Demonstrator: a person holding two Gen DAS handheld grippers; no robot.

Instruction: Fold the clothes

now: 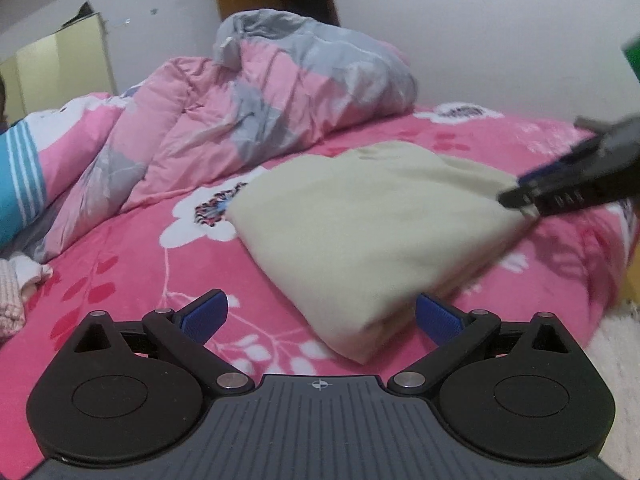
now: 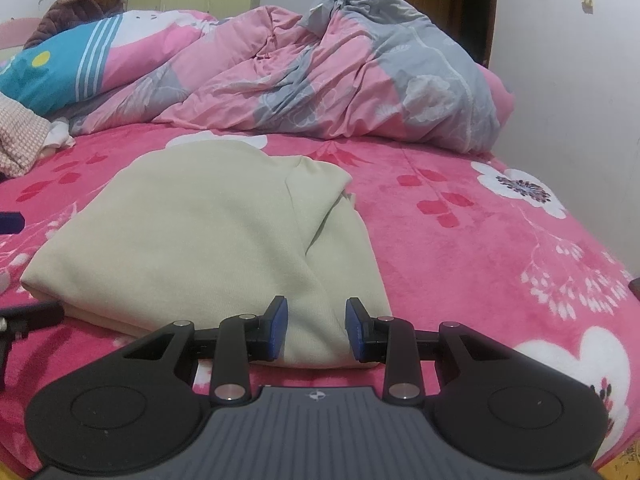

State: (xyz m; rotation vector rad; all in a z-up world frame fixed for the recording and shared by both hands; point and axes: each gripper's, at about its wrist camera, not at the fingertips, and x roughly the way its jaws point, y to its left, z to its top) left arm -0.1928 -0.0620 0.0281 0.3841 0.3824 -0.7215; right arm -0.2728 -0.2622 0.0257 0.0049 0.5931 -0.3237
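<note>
Right wrist view shows the folded cloth (image 2: 192, 232) lying flat on the pink bed (image 2: 460, 216), and the right tool (image 2: 316, 330) sits at its near corner with a bit of cloth between the blue pads; I cannot tell if they squeeze it. Left wrist view shows the same cloth (image 1: 360, 232) from the other side, with the left tool (image 1: 322, 316) spread wide and empty, one pad just beside the cloth's near corner, and the right tool (image 1: 520, 200) at the far edge. Behind the cloth a pink and gray blanket (image 2: 340, 68) is piled up, with a blue pillow (image 2: 60, 72) next to it, and a person (image 2: 80, 4) sits past the bed.
</note>
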